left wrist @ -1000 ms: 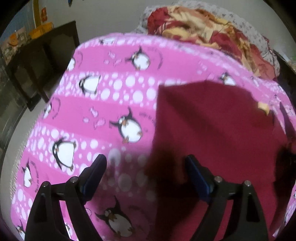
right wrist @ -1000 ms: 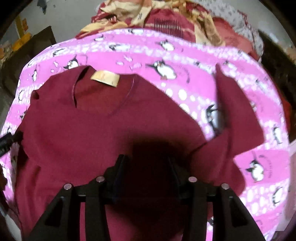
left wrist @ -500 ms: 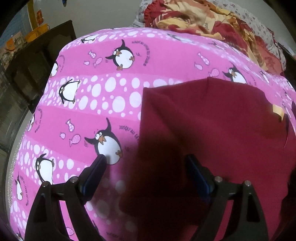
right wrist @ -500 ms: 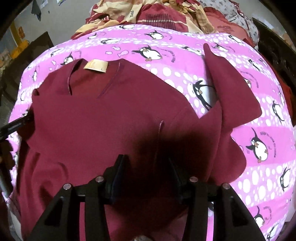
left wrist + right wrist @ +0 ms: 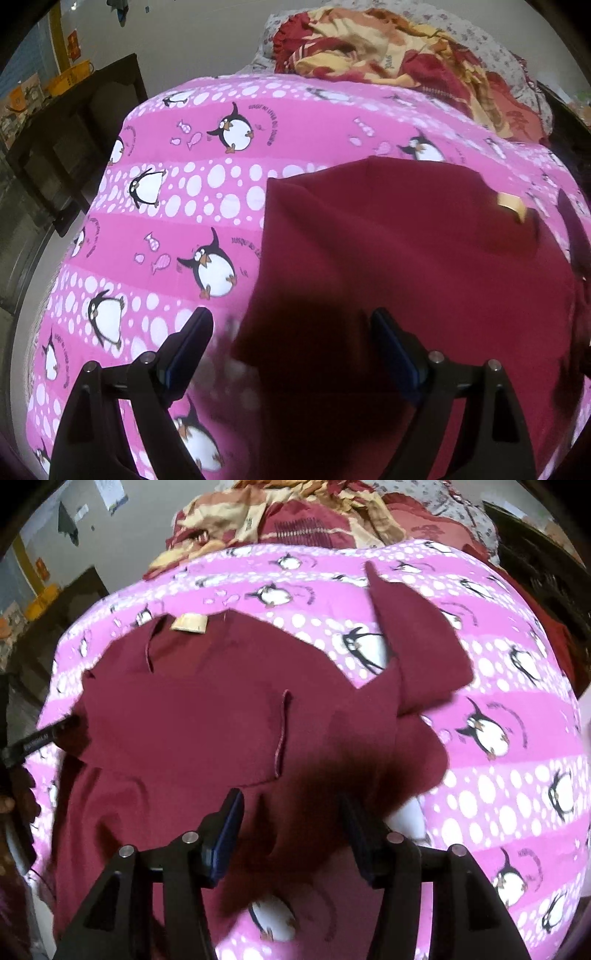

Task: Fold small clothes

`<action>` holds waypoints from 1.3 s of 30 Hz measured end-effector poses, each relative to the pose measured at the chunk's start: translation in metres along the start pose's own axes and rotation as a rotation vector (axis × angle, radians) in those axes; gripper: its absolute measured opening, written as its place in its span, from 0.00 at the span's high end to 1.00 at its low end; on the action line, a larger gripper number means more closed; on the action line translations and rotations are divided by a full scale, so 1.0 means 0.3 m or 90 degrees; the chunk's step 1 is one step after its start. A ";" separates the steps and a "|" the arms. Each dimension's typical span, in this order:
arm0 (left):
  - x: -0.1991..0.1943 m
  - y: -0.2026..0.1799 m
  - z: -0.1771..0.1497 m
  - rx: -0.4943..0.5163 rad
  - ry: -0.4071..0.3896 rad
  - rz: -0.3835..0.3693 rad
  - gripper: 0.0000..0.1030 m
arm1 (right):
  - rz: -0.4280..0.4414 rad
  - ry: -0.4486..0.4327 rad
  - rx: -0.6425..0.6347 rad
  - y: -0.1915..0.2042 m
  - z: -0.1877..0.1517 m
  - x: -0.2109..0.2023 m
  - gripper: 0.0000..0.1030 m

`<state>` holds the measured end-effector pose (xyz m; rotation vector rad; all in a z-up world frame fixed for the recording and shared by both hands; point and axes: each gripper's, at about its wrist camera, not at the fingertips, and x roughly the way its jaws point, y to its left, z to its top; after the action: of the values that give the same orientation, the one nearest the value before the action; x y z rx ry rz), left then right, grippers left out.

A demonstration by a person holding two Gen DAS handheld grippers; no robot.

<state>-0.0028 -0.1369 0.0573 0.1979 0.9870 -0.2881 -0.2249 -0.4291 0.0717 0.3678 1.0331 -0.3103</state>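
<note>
A maroon shirt (image 5: 207, 716) lies spread on a pink penguin-print bedsheet (image 5: 177, 229), its neckline with a tan label (image 5: 189, 623) turned toward the far edge of the bed. In the right wrist view one sleeve (image 5: 413, 642) angles up and out toward the far right corner, while the shirt's opposite side is folded over the body, with a stitched hem (image 5: 281, 734) running down the middle. In the left wrist view that folded side shows as a straight maroon edge against the sheet.

The left gripper (image 5: 291, 343) hangs over this left edge of the shirt; its fingers stand wide apart, one over bare sheet, the other over maroon cloth, with nothing clamped. The right gripper (image 5: 291, 827) is over the near part of the shirt, beside the sleeve's base; its jaws have just been opening and now stand apart, cloth lying below them but not pinched. At the left border of the right wrist view a dark finger of the other gripper reaches the shirt's folded edge.

A heap of red and yellow bedding (image 5: 399, 62) sits along the far edge of the bed. Dark furniture (image 5: 74, 147) stands beyond the left edge.
</note>
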 end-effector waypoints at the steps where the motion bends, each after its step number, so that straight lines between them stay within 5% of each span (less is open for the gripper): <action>1: -0.010 -0.005 -0.008 0.000 -0.002 -0.004 0.16 | -0.012 -0.007 0.009 -0.019 -0.011 -0.021 0.41; 10: -0.065 -0.101 -0.058 0.035 -0.007 -0.031 0.16 | -0.021 -0.021 0.083 -0.169 -0.042 -0.084 0.37; 15: -0.068 -0.142 -0.072 0.051 -0.001 -0.039 0.16 | -0.015 -0.051 0.088 -0.165 0.083 -0.067 0.37; 25: -0.050 -0.151 -0.079 0.057 0.015 -0.039 0.16 | -0.112 -0.046 0.054 -0.151 0.409 0.175 0.37; 27: -0.048 -0.149 -0.079 0.058 0.017 -0.039 0.16 | -0.142 -0.030 0.029 -0.161 0.450 0.238 0.47; 28: -0.049 -0.147 -0.080 0.060 0.017 -0.039 0.16 | -0.151 -0.022 0.023 -0.169 0.459 0.253 0.69; 29: -0.049 -0.142 -0.081 0.061 0.016 -0.037 0.16 | -0.144 -0.017 0.026 -0.185 0.469 0.256 0.80; 32: -0.051 -0.119 -0.082 0.060 0.012 -0.031 0.16 | -0.061 -0.026 0.046 -0.212 0.474 0.193 0.95; 39: -0.086 -0.032 -0.050 0.014 -0.009 -0.031 0.16 | 0.258 -0.051 0.043 -0.148 0.428 -0.098 0.95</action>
<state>-0.0312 -0.1377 0.0707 0.1915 0.9755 -0.3445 -0.1584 -0.5227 0.1499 0.6087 0.8476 0.0052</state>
